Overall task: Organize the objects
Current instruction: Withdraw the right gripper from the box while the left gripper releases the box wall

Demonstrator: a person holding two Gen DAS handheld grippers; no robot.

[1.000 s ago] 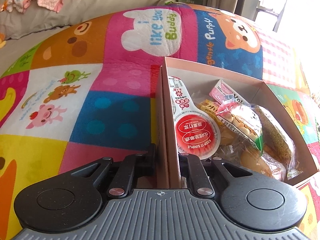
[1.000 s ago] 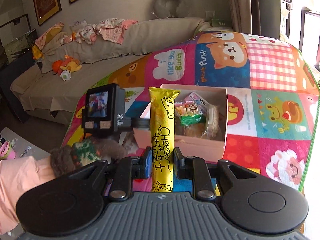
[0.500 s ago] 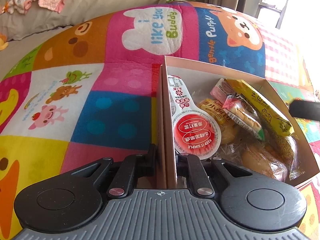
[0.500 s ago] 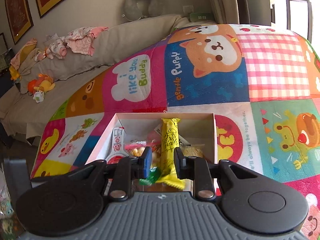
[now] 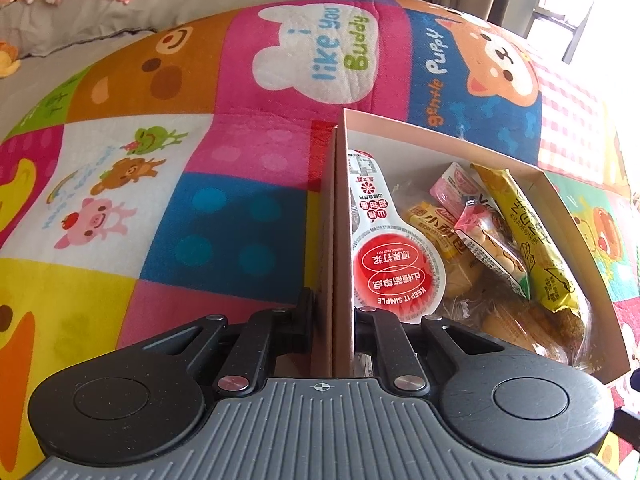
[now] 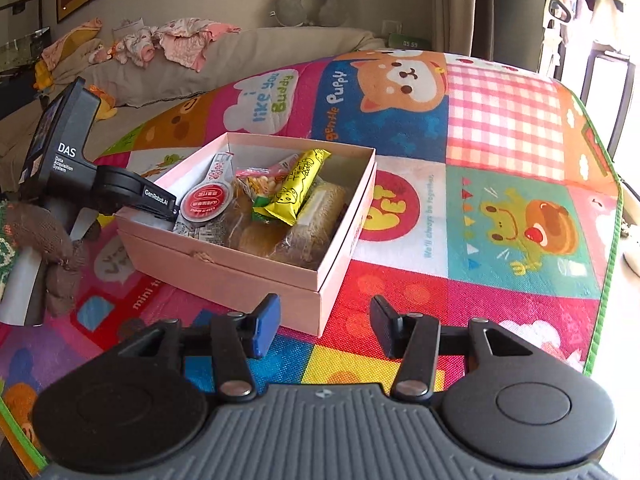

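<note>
A pink cardboard box stands on a colourful play mat and holds several wrapped snacks. A yellow cheese stick packet lies on top of them; it also shows in the left wrist view. A red-lidded jelly cup leans on the box's left wall. My left gripper is shut on that left wall; it shows from outside in the right wrist view. My right gripper is open and empty, above the mat just in front of the box.
The play mat covers the floor around the box; its green edge runs along the right. A beige sofa with clothes and toys stands behind. Curtains and a bright window are at the far right.
My right gripper let go of the yellow cheese stick packet in the box, opened, and pulled back to the box's front. My left gripper kept its hold on the wall.
</note>
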